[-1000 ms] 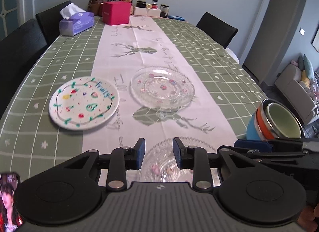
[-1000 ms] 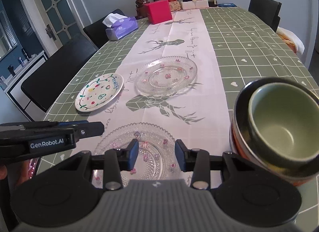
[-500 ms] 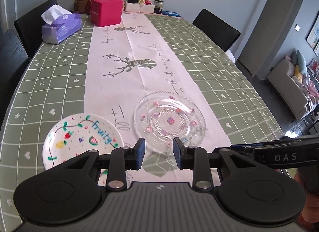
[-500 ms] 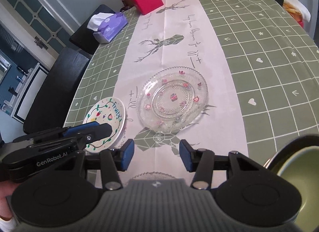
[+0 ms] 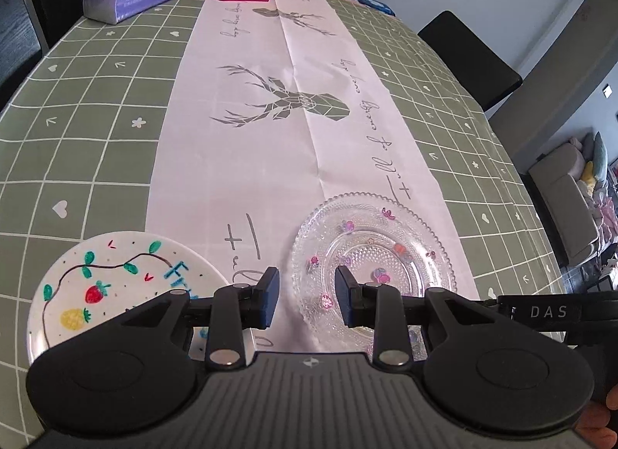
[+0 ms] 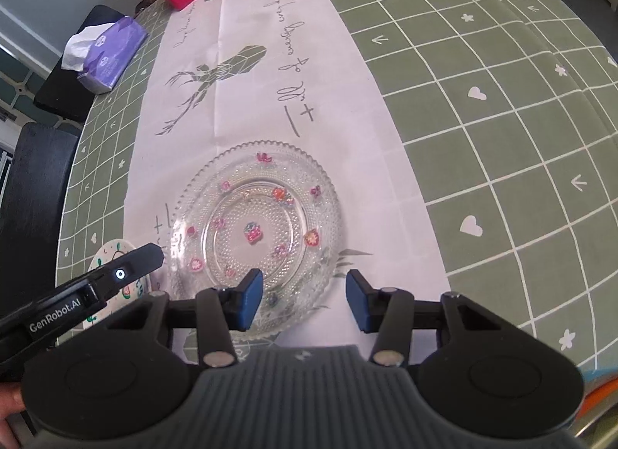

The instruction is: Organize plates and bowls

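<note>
Over the green checked tablecloth (image 5: pixel 96 109) both grippers have travelled forward since a second ago: the nearer glass plate and the stacked bowls seen then are gone from view, and the far glass plate (image 6: pixel 257 234) now lies just ahead of the fingers on the pale runner (image 5: pixel 270 163). The left gripper (image 5: pixel 307 296) holds its jaws narrowly apart with nothing between them, as before; the right gripper (image 6: pixel 303 304) stands wider, also empty, above the plate's near rim. Only the left view shows most of the painted fruit plate (image 5: pixel 112 286), just left of the glass plate, plus jars and a sofa; the right view shows merely that plate's edge behind the left gripper.
</note>
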`<state>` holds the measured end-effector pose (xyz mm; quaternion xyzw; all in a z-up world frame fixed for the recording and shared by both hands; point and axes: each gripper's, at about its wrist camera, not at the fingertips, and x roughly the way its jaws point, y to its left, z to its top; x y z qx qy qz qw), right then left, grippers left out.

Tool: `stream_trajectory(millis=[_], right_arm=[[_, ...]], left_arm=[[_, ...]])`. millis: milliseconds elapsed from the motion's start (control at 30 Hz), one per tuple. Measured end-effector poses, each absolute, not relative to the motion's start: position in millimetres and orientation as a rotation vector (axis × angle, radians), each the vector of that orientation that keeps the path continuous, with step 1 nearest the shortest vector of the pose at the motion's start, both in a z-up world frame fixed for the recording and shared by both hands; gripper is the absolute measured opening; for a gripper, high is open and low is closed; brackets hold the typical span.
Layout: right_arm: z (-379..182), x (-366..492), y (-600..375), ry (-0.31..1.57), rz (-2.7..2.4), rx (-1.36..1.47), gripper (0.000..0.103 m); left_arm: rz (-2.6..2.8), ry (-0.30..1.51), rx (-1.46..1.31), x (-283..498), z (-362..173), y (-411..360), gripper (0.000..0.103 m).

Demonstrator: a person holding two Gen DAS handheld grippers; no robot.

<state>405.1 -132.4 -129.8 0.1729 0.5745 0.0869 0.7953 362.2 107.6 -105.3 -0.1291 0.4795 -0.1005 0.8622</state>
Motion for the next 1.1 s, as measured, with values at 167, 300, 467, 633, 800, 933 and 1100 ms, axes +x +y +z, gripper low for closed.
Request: stream_trajectory(millis=[167,300,467,633,800,933,1100], right_arm=[[-135,416,-134,1.237,0.183,0.364,0.044],[-135,423,-131,1.232,0.194,0.346,0.042],[-136,430,-129,1.220,0.207,0.329,0.036],[-138,433,-132,1.220,0.220,0.343,0.031],[-140,436,-139,1.231,0.227,0.383,0.025],[-145,439,-151,1.246,0.231,0.438,0.013],[-148,440,-157,1.246,0.246,0.472,0.009]], left_arm=[[-0.205,1.037,-0.258,373,-118,107,0.035],[-0.214,1.034,-0.253,376,-122,106,0.035],[-0.223,1.039,-0.242,378,-122,103,0.025],[-0.225,1.044,-0.241,379,-122,102,0.019],[-0.218,1.045,-0.232,379,-122,100,0.019],[-0.219,1.048,-0.249,379,-122,101,0.019],[-0.207,1.046,-0.275,378,-123,103,0.018]])
